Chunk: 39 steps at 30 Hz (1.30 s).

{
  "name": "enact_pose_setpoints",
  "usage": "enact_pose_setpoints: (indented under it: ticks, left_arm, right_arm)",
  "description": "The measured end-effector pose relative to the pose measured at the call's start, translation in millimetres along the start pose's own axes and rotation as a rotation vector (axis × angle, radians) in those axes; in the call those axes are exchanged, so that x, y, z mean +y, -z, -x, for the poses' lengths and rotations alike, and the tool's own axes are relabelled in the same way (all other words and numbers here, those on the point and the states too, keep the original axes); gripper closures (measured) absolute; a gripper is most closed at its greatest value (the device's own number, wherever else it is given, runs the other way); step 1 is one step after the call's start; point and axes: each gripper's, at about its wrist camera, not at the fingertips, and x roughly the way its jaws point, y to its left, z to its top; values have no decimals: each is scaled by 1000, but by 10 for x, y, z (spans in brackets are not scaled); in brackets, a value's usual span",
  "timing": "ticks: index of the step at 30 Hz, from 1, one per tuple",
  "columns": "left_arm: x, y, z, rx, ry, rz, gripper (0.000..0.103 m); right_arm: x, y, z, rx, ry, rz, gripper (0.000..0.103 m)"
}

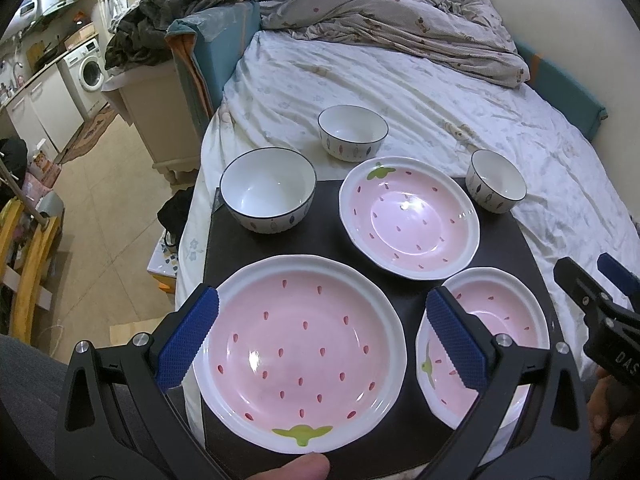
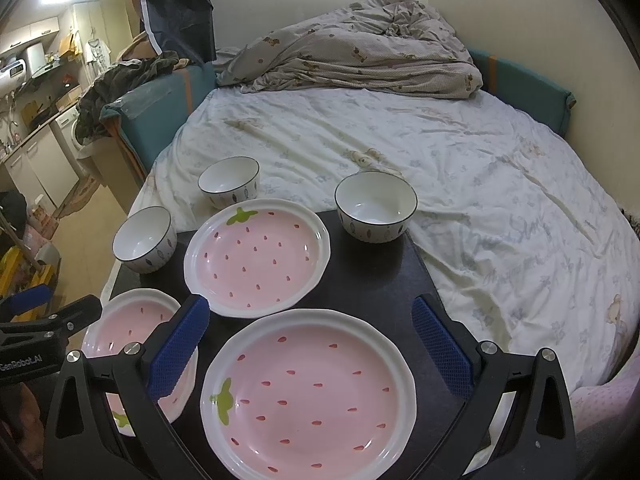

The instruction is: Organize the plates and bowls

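Observation:
Three pink strawberry plates and three white bowls stand on or around a black board (image 1: 324, 236) laid on a bed. My left gripper (image 1: 322, 338) is open, hovering over the near left plate (image 1: 300, 360) with a finger on either side of it. My right gripper (image 2: 312, 346) is open above the near right plate (image 2: 308, 392), holding nothing. The third plate (image 1: 408, 216) lies further back. One bowl (image 1: 268, 190) sits at the board's far left corner, another (image 1: 498, 180) at its far right corner, and the third bowl (image 1: 352, 132) rests on the sheet beyond.
The board lies on a white bedsheet (image 2: 480, 184) with a crumpled duvet (image 2: 360, 52) at the far end. A tiled floor (image 1: 104, 208) drops away on the left, with a cabinet (image 1: 160, 120) and a washing machine (image 1: 90, 70) beyond. A thumb (image 1: 304, 468) shows at the bottom edge.

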Motion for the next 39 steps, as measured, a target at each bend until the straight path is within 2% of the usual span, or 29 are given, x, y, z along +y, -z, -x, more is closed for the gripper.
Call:
enact_pose_setpoints:
  ticks: [8,10,12,14,19,22,26,30,33,35,36,37,39]
  left_arm:
    - [96,-98,-92,63,49,27,1]
    - [139,-143,-135,89,62,35,0]
    - [217,-179,-204,124,73,54,0]
    - [359,-199,-318,183,76,92,1]
    - [825,-137,-559,289,61,221,1]
    - [1034,-77,-653,315,48,261,1]
    - [1255,33,-773,353,73,310,1]
    - [1424,169,-936,397,70,359,10]
    - [1500,251,-1031,438,115,423,21]
    - [1477,283,-1048,444,127,425,23]
    - [1456,293,-1052,446,132,424,28]
    - [1450,306,-1064,449,142,425,38]
    - [1432,334,-1084,471,156,433,52]
  right_arm:
    - [28,-113,-46,46,-71,19,0]
    - [34,-162,-116,98,-124,15,0]
    - [41,-217,-238,175,-212,13,0]
    - [64,-279,-349,220,-263,3,0]
    - [245,-338,-624,304,-317,28,0]
    - [403,-312,-780,346,-353,45,0]
    - [585,-260,-1043,441,-424,49,1]
    - [722,-191,-1262,526,-512,47,20]
    - [786,-126,-1370,566,-553,44,35]
    - [816,-87,-1394,582,-561,50,43]
    - [839,-49,-1417,595,-562,57,48]
    - [847,-26,-1445,603,-552,62,50]
    - [837,23,-1500,623,-525,63,55]
